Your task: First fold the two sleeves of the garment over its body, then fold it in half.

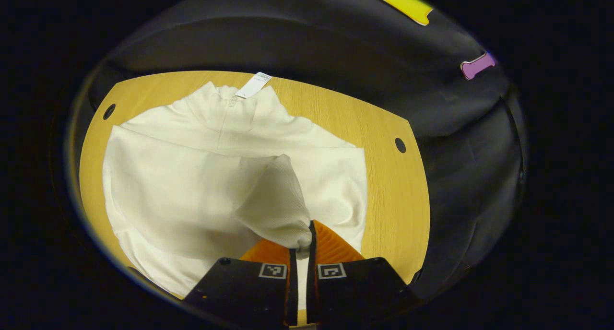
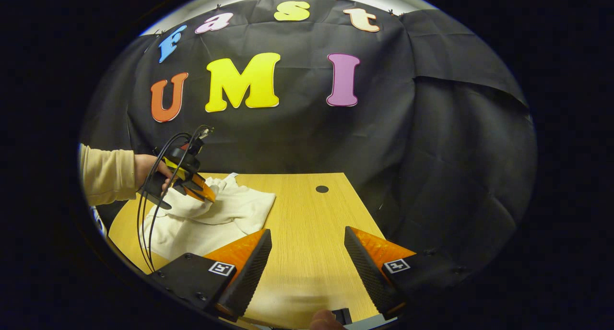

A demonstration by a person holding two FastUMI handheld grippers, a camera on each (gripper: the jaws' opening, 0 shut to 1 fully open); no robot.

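Wooden table [image 1: 388, 176] spans ahead of both grippers, with round holes near its corners. White garment [image 1: 192, 186] lies flat on it, straight ahead of the left gripper [image 1: 302, 246], collar at the far end with a white tag [image 1: 253, 85] sticking up off the neck. In the right gripper view the garment [image 2: 216, 219] sits ahead and off to the left of the right gripper [image 2: 307, 263], on the left part of the table [image 2: 307, 215].

Sleeve [image 1: 278, 200] is lifted off the body, its end clamped between the left gripper's two fingers, fabric draping up and away over the garment's middle. Left gripper clenched on that sleeve. In the right gripper view the left gripper [image 2: 204, 192] shows far left, held by a hand [image 2: 146, 169] in a cream sleeve cuff, cables looping down from it.

Right gripper released, fingers spread wide above bare tabletop, touching nothing, garment well to its left.
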